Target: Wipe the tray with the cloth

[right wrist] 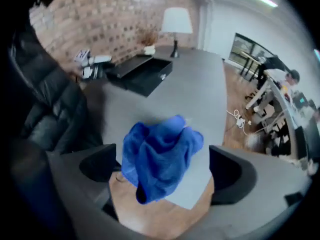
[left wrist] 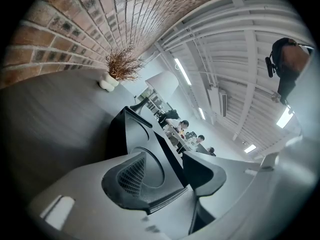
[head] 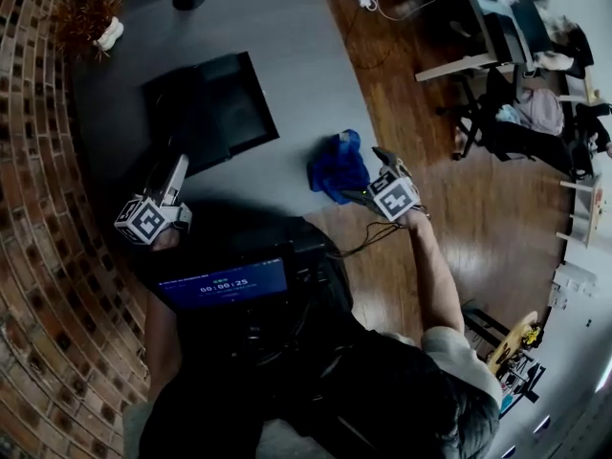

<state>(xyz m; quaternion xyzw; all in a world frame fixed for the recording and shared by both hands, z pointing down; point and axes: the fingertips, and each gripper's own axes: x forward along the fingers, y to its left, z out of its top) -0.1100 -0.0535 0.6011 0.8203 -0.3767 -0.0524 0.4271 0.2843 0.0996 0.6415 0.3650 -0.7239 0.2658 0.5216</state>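
Cloth (head: 339, 165): bright blue, ribbed weave, crumpled into a loose ball with folds sticking out. Not spread flat. It is at the near right edge of the grey tabletop (head: 287, 27), one part hanging past the edge over the wooden floor (head: 440, 199). Can't tell whether it rests fully on the surface.

Right hand-held gripper (head: 368, 178): jaws spread wide, pads clear of the cloth on both sides. In the right gripper view the cloth fills the gap between the jaws, nearer the left one but not touching it. In the head view the cloth is at 9 o'clock of this hand-held gripper, just beside it.

Tray (head: 215, 103): black, rectangular, raised rim, matte, flat on the tabletop. It is at 10 o'clock of the cloth, well apart from it.

Left hand-held gripper (head: 175, 168): at the tray's near left corner, with the tray at its 1 o'clock. In the left gripper view the jaws are narrowed onto the tray's rim, pinching the black wall between them.

Brick wall (head: 38, 208) runs along the tabletop's left side. A dried plant (head: 91, 12) is at 11 o'clock of the tray.
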